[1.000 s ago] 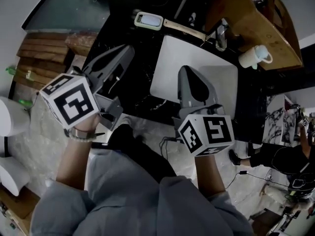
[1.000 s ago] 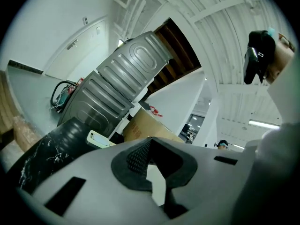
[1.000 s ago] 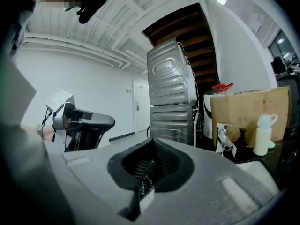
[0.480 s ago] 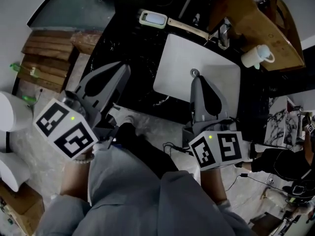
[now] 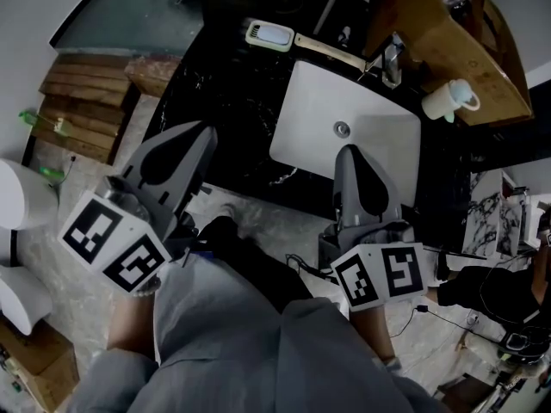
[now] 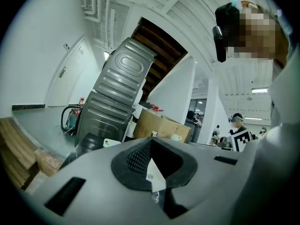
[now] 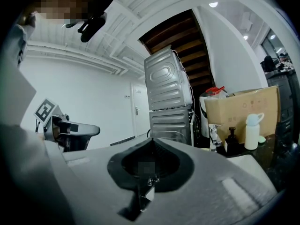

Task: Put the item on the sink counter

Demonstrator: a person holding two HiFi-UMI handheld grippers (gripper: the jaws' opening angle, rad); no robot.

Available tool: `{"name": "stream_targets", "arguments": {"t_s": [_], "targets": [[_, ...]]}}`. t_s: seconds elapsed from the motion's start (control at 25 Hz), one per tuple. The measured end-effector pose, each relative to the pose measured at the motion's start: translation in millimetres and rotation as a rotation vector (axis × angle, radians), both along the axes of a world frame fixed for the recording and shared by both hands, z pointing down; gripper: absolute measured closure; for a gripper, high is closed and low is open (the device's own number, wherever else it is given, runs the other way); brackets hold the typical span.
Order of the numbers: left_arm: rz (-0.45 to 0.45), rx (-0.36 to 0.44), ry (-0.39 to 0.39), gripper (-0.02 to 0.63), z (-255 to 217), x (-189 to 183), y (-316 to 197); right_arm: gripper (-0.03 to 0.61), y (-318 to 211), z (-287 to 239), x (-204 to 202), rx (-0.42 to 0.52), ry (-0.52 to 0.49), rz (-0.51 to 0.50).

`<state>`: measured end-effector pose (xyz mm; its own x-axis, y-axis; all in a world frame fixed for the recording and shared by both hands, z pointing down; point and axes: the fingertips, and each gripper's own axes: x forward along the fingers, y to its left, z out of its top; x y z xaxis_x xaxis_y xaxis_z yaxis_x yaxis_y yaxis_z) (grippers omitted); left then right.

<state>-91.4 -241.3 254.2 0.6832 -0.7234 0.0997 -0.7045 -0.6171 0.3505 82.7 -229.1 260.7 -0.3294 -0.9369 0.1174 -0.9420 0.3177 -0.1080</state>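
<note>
Left tool [image 5: 202,132], right tool [image 5: 349,152] closed, empty, white bottle [image 5: 448,100] on black counter [image 5: 231,101]

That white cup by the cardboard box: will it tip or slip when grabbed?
The white cup stands tall and narrow, so a push near its top would likely tip it. Its smooth wall may slip in a light grip. It looks rigid; whether it is full I cannot tell.

Looking along the shut left gripper [image 6: 151,142], nothing held between its jaws.
Aimed over a black counter [image 6: 89,143] at two stacked grey machines [image 6: 117,97], leaning in the frame; right of them a cardboard box [image 6: 159,127] with a white mug [image 6: 176,137] by it, wooden boards [image 6: 13,146] low left, a person [image 6: 236,125] far right.
</note>
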Motion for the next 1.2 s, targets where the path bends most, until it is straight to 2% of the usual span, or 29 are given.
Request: {"name": "stream_targets", "arguments": {"t_s": [1.2], "targets": [[0.004,0.011,-0.001,0.611,0.6,0.1,-3.5,0.581,7.7,8.2,-1.2,-0.03,0.03,-0.001]]}}
